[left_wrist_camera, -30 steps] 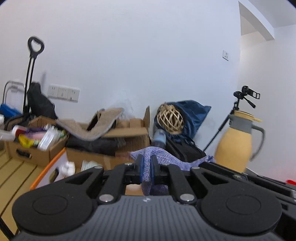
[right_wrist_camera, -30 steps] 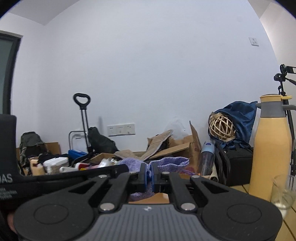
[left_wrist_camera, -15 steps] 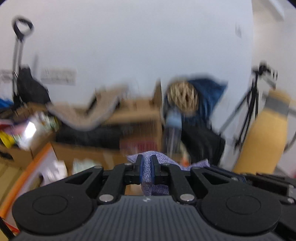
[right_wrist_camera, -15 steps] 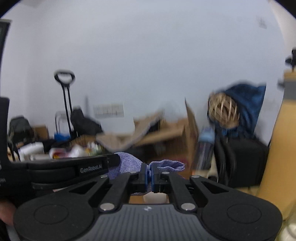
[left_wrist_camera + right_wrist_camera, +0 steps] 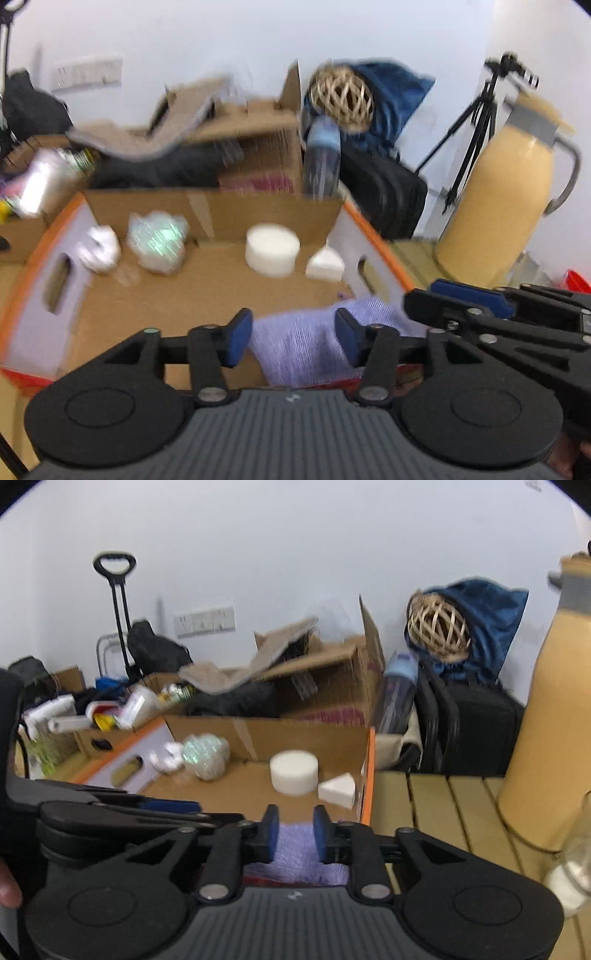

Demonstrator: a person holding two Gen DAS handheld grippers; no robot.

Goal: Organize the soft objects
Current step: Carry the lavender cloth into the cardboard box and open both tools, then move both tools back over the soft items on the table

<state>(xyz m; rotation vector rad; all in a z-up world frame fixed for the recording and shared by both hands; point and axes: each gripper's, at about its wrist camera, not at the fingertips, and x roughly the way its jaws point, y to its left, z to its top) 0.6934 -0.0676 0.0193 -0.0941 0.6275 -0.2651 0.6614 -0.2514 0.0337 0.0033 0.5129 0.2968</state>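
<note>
A purple knit cloth (image 5: 306, 343) lies at the near end of an open cardboard box (image 5: 266, 214) with orange-edged flaps. My left gripper (image 5: 293, 332) is open just above the cloth, its pads apart on either side. My right gripper (image 5: 294, 830) is open too, over the same cloth (image 5: 293, 856) near the box's right flap (image 5: 367, 775). Inside the box sit a white round sponge (image 5: 272, 249), a white wedge sponge (image 5: 325, 264), a shiny iridescent ball (image 5: 159, 240) and a white crumpled piece (image 5: 99, 247).
A tan thermos jug (image 5: 498, 206) stands on the slatted wooden table (image 5: 443, 805) to the right, with a glass (image 5: 576, 853) near it. Behind the box are cluttered cartons (image 5: 325, 679), a wicker ball (image 5: 437, 629), a black bag (image 5: 476, 731) and a tripod (image 5: 476, 122).
Both grippers tipped down over the box and opened, letting go of the purple cloth, which now lies at the box's near end.
</note>
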